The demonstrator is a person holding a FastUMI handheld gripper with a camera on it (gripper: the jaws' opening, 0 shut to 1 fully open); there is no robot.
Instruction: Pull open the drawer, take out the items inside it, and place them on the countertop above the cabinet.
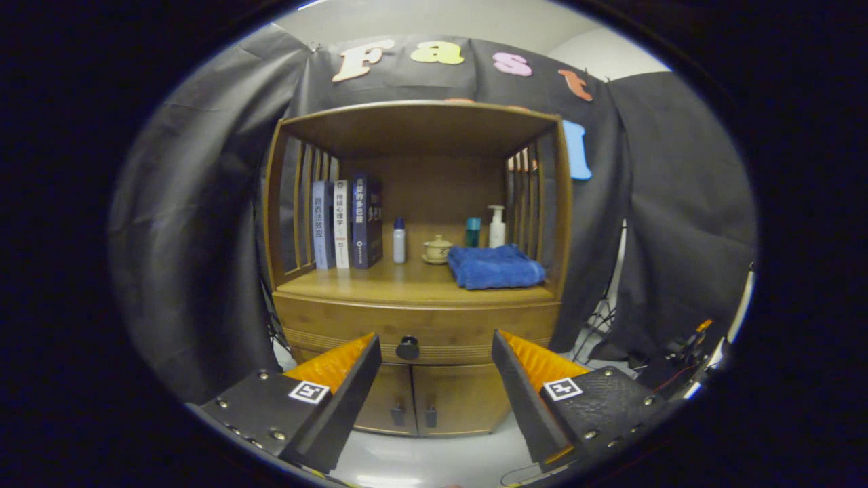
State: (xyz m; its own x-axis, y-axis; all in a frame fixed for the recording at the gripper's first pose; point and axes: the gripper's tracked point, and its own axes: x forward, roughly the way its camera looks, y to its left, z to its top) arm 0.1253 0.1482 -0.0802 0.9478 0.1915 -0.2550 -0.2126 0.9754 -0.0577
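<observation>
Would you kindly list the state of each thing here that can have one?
drawer: closed, knob untouched
lower doors: both shut
tool: open, empty, short of the cabinet
blue towel: folded, flat on countertop
books: upright
pump bottle: upright

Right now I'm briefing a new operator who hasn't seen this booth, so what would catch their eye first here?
Probably the wooden cabinet straight ahead, its drawer shut, with the dark round knob showing between the fingers of the open gripper, beyond them. Next, the folded blue towel on the countertop, right of a small lidded pot. Three upright books stand at the countertop's left end.
</observation>
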